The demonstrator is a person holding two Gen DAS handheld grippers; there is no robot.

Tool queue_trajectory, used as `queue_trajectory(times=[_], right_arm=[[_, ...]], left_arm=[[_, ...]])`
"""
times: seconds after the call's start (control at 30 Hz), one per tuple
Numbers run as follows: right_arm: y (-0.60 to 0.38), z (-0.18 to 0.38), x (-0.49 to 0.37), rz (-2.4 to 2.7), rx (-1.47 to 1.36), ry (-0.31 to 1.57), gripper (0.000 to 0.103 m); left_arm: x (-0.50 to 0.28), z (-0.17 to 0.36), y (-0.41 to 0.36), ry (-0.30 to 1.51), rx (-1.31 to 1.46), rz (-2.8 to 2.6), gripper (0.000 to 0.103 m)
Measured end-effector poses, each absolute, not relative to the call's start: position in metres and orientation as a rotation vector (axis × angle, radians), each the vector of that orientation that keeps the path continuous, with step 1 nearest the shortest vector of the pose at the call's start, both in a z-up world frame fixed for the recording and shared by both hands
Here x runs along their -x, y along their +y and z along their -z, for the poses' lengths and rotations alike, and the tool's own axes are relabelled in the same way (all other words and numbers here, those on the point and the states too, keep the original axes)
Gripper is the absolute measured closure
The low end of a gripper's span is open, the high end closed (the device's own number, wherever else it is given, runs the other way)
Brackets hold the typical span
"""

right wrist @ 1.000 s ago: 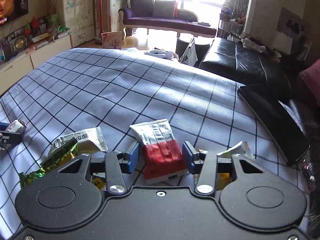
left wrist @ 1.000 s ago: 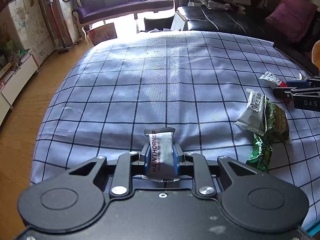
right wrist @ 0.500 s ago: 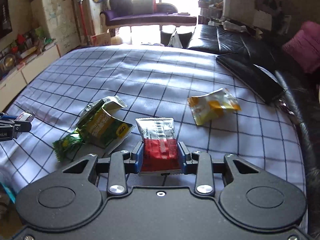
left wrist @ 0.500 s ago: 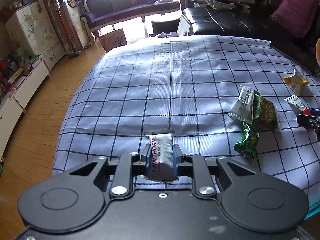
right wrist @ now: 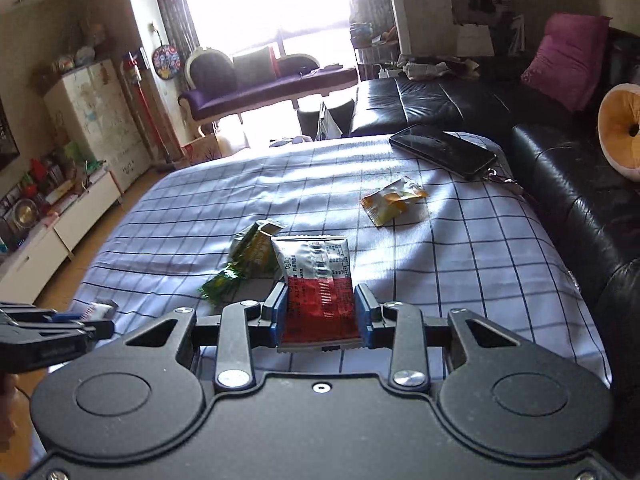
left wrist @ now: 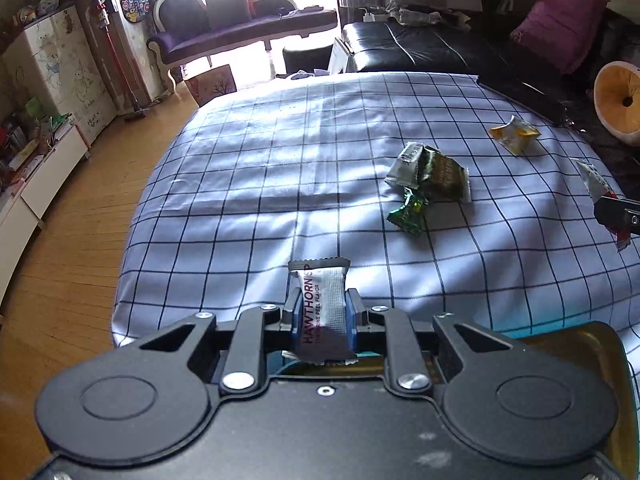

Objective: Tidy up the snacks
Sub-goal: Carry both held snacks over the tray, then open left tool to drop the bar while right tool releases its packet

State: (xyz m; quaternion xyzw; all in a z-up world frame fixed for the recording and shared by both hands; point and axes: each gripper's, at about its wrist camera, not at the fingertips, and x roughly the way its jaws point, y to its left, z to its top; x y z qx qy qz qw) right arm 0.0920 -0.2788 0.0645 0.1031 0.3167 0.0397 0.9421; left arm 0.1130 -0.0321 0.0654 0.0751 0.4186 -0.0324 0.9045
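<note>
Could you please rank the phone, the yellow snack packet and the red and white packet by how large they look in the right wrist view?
1. phone
2. red and white packet, though nearness inflates it
3. yellow snack packet

1. Open room is offered by the left and far parts of the checked tablecloth (left wrist: 248, 168).
2. The middle is blocked by 3 clustered green packets (left wrist: 430, 184).
3. The right is occupied by a yellow packet (right wrist: 394, 200) and, near the far edge, a black phone (right wrist: 444, 150).
</note>
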Motion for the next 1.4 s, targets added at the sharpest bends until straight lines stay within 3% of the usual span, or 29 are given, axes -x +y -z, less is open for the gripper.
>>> queue_trajectory(times=[0.67,1.07,1.4], right_arm=[[-0.245,-0.057,-0.006,-0.079,-0.187,0.691,0.058],[-0.228,-0.045,0.011,-0.138,-0.194,0.819,0.058],[-0.226,-0.052,0.014,-0.159,-0.219,0.782,0.058]], left_arm=[[-0.047,-0.043,-0.031,0.974,-0.137,0.089,0.082],[-0.027,-0.032,-0.028,1.061,-0.155,0.104,0.082],[-0.025,-0.036,-0.032,1.042,-0.154,0.103,0.08]])
